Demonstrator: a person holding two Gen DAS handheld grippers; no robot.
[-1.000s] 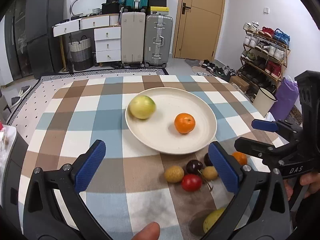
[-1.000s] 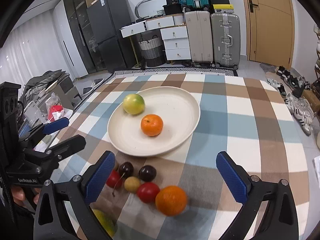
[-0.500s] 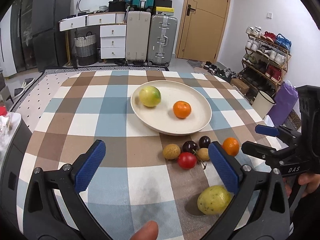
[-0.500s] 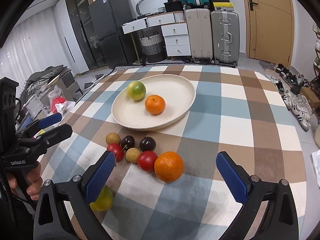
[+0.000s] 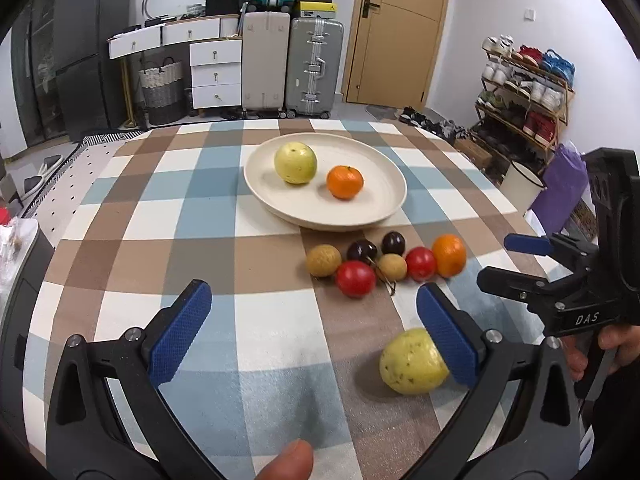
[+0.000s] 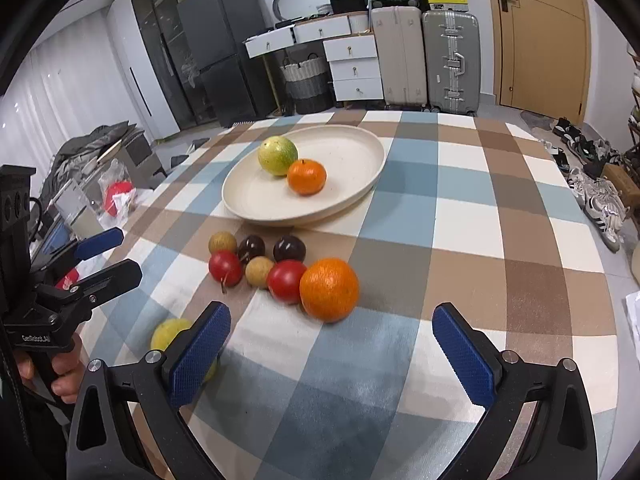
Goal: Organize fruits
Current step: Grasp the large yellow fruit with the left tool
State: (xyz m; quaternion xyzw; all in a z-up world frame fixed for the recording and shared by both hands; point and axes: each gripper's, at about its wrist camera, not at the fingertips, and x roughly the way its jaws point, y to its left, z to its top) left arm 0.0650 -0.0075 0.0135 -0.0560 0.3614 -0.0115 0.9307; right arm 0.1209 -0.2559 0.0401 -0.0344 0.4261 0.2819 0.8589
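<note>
Hovering spread wide and empty, the left claw (image 5: 312,316) has the yellow fruit (image 5: 412,362) just behind its right pad, likely the next pick. The right claw (image 6: 332,338), equally agape, faces the orange (image 6: 329,290) just ahead; beyond sits the plate (image 6: 352,196) collecting sorted fruit. Its body reads "DAS"; the other label is blurred, perhaps "GenRobot.AI".

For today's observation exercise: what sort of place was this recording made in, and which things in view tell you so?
Most likely a room in a lived-in home, not a lab: suitcases stand by a white chest of drawers, a shoe rack lines the wall, and a checked tablecloth covers the table.
</note>
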